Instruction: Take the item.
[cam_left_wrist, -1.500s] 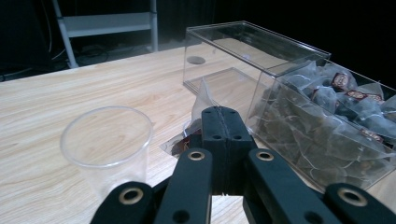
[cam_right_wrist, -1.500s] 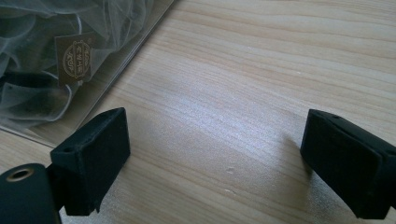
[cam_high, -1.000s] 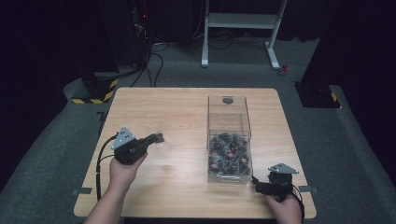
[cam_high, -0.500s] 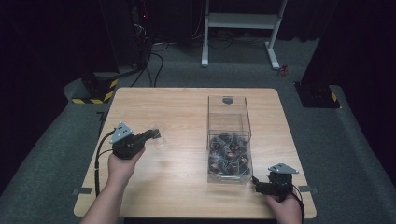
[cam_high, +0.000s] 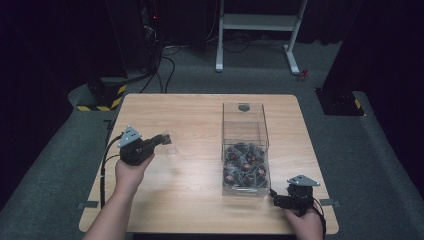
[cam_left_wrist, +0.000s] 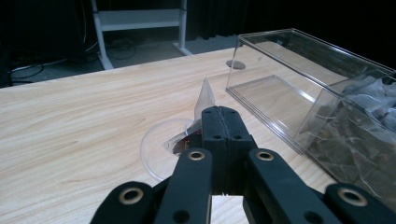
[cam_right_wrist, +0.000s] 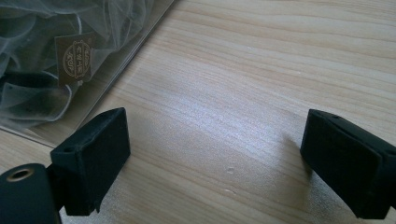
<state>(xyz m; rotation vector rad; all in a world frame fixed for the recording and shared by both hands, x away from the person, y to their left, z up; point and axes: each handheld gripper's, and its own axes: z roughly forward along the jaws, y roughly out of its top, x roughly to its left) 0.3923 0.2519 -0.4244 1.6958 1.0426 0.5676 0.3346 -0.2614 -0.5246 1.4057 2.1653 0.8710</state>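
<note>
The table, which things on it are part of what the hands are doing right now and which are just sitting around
In the job:
- left gripper, shut on a tea bag
- clear dish under that bag
- clear box of tea bags

Just there:
- right gripper, open, resting beside the box
- white stand and cables on the floor beyond the table

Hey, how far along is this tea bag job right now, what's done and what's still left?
Done: one tea bag is out of the clear box. In hand: the left gripper is shut on it, just above the clear round dish. Left, probably: releasing it there. The box still holds a heap of bags, and the right gripper rests open beside it, holding nothing.
</note>
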